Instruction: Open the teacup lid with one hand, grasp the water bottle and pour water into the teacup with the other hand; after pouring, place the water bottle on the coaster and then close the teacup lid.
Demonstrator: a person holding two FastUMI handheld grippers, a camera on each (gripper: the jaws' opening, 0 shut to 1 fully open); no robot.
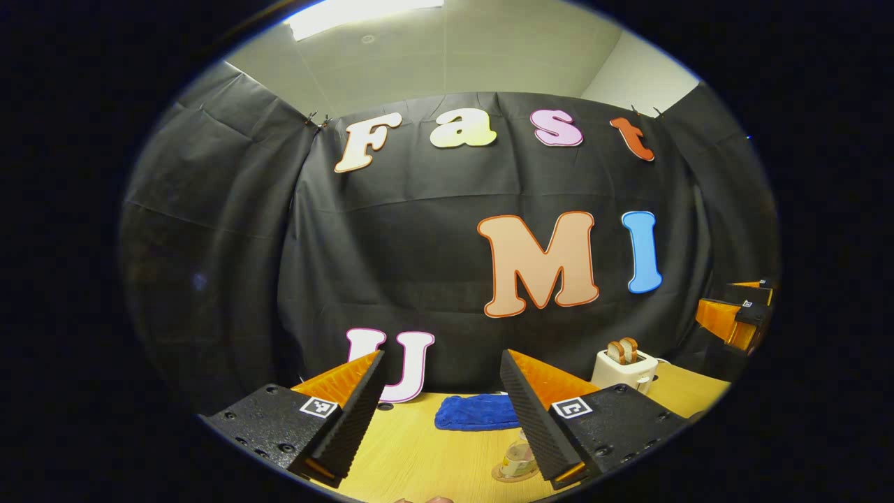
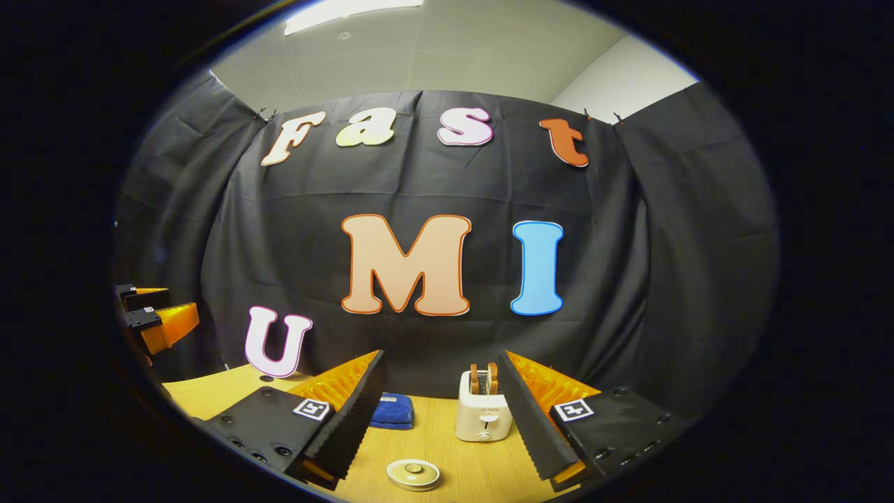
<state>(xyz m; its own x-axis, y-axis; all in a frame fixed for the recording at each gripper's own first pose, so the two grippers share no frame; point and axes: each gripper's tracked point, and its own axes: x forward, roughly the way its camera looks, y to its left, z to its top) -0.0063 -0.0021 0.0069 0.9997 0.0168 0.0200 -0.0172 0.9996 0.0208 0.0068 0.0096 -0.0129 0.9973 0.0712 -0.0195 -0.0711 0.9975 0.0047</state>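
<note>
Both grippers [image 1: 441, 409] [image 2: 441, 409] open (empty), teacup [image 1: 517, 461] near.

Left gripper [image 1: 440, 391]: jaws spread wide, nothing between them, held level above the wooden table [image 1: 412, 454], fingers aimed toward the back wall.
Left gripper, seen from the right gripper view [image 2: 150, 311]: far to the left, raised above the table edge.
Right gripper [image 2: 440, 391]: jaws parted wide, empty, level above the table.
Right gripper, seen from the left gripper view [image 1: 737, 311]: far to the right, lifted above the table.
</note>
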